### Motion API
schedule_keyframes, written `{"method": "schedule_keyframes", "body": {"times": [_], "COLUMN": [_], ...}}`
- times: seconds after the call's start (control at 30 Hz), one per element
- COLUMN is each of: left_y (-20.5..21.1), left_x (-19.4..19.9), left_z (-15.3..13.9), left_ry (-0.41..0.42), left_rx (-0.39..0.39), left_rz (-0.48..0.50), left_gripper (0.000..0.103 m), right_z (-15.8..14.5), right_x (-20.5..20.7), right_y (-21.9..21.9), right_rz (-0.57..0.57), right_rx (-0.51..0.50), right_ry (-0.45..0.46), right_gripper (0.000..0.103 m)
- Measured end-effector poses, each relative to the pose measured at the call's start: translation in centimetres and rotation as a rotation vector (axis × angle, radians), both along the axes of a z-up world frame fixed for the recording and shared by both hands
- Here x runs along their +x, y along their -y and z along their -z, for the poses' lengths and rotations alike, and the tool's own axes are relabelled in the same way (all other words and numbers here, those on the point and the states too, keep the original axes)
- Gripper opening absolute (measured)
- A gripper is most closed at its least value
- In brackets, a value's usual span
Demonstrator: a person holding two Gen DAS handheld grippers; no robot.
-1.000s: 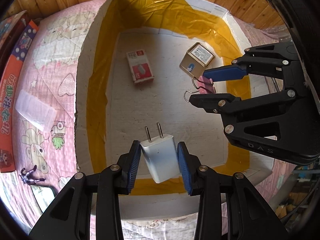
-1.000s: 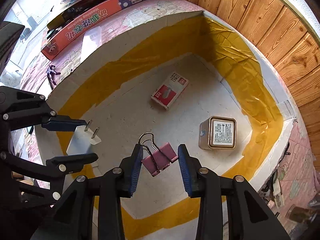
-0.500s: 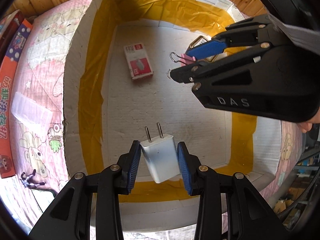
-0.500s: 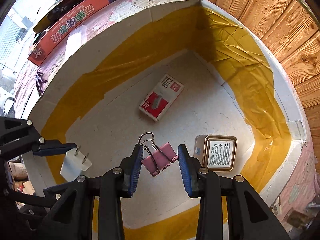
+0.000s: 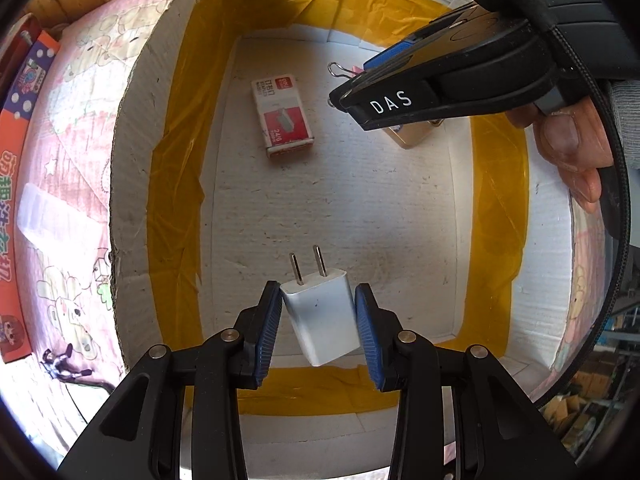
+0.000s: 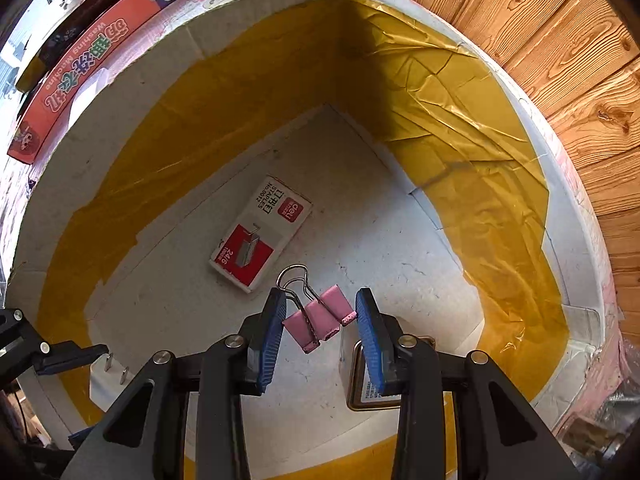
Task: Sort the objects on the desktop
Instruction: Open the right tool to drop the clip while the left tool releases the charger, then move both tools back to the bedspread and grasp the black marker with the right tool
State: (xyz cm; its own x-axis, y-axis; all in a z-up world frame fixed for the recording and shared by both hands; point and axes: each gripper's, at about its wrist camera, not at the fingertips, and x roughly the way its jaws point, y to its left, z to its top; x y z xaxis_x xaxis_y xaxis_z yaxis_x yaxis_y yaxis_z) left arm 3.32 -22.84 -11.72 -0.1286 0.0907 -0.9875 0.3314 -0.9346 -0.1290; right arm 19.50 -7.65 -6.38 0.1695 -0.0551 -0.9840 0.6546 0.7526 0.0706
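My left gripper [image 5: 318, 320] is shut on a white plug charger [image 5: 320, 316], prongs pointing away, held over the near end of a white cardboard box [image 5: 132, 184] lined with yellow tape. My right gripper [image 6: 320, 320] is shut on a pink binder clip [image 6: 320, 320] with its wire handles up, above the box floor. On that floor lie a red-and-white staples box [image 5: 282, 116] [image 6: 260, 236] and a gold tin [image 6: 364, 380], mostly hidden behind my right fingers. In the left wrist view the right gripper [image 5: 352, 76] crosses the far right of the box, held by a hand [image 5: 568, 148].
The box sits on a pink cartoon-print cloth [image 5: 68, 152]. An orange-red toy carton [image 5: 16, 184] [image 6: 84, 72] and a clear plastic case [image 5: 52, 224] lie to its left. A small dark figurine [image 5: 60, 360] stands near the front left. A wooden plank wall [image 6: 560, 40] is behind the box.
The right gripper has moved with the pink clip toward the box's far corner and lower, so the staples box looms closer and the tin slips behind its fingers. The left gripper barely moved.
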Motion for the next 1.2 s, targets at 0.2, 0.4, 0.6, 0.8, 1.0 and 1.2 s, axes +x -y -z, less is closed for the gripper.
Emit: {"method": "schedule_keyframes", "body": {"times": [0.2, 0.4, 0.6, 0.8, 1.0, 1.2], "left_y": [0.3, 0.3, 0.1, -0.3, -2.0, -4.2], "left_x": [-0.2, -0.2, -0.1, 0.7, 2.5, 2.8], "left_z": [0.2, 0.2, -0.5, -2.3, -4.7, -7.3], "left_ry": [0.006, 0.007, 0.008, -0.013, -0.04, -0.076], "left_rx": [0.005, 0.004, -0.006, -0.036, -0.084, -0.156], "left_rz": [-0.008, -0.01, -0.013, -0.037, -0.044, -0.008], "left_gripper": [0.039, 0.041, 0.043, 0.043, 0.044, 0.044], "right_z": [0.4, 0.2, -0.8, -3.2, -6.1, -8.7], "right_x": [0.0, -0.6, -1.5, -3.1, -7.1, -8.8], "right_y": [0.7, 1.1, 0.9, -0.3, -2.9, -7.2], "right_rz": [0.029, 0.065, 0.105, 0.128, 0.128, 0.078], "right_rx": [-0.001, -0.019, -0.024, -0.04, -0.029, -0.076], "right_ry": [-0.021, -0.024, -0.011, 0.023, 0.083, 0.13], "right_gripper": [0.038, 0.038, 0.046, 0.049, 0.055, 0.056]}}
